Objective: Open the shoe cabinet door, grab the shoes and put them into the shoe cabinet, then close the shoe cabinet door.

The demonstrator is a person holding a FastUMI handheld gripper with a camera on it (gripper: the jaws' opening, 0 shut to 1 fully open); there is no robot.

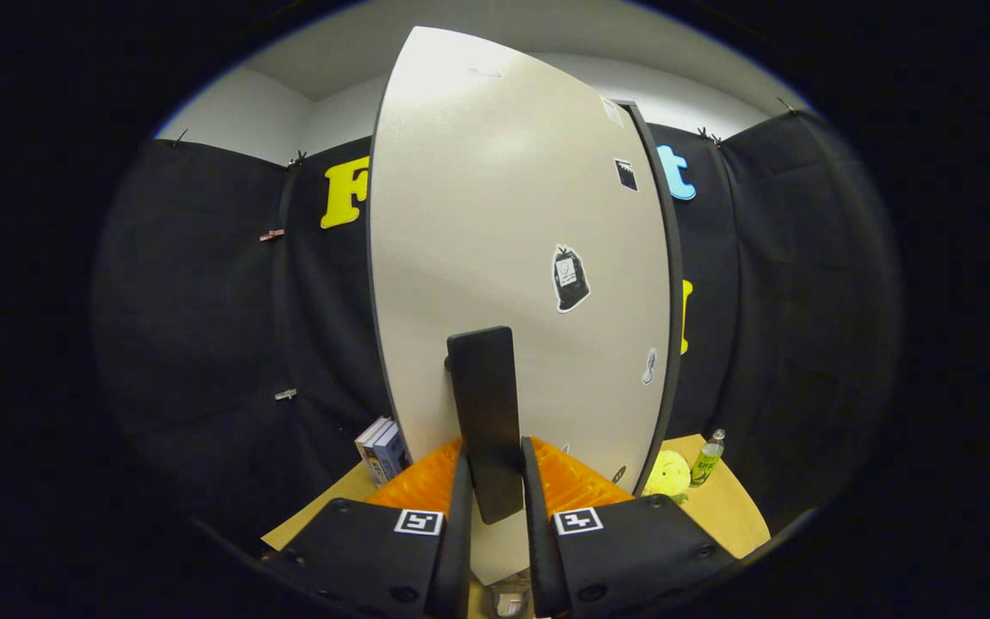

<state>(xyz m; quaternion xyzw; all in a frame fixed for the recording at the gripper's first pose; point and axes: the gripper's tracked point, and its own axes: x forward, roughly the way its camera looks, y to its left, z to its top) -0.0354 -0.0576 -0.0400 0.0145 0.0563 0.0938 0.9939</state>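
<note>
White and smooth, the cabinet door (512,232) stands tall right in front of my gripper (495,503). It has a dark edge (671,284) down its right side. A flat black handle (486,413) sticks out from the door, low down. I see my two fingers (459,516) on each side of this handle, left and right of it. They sit tight against it, so I am pinching the handle between them.

A few stickers are on the door. One black sticker (570,277) is near the middle, a small dark one (626,174) is higher up, and a tiny pale one (649,365) is lower, near the dark edge.

Past my fingers, at the bottom of the door, I can see a tan table (731,507). To the right of the door, a yellow soft toy (667,475) lies on it. A green bottle (706,460) stands just beside the toy. To the left of the door, some books (381,449) stand together, leaning a bit.

Black cloth (203,301) hangs behind it all, with a pale wall (237,107) above.
</note>
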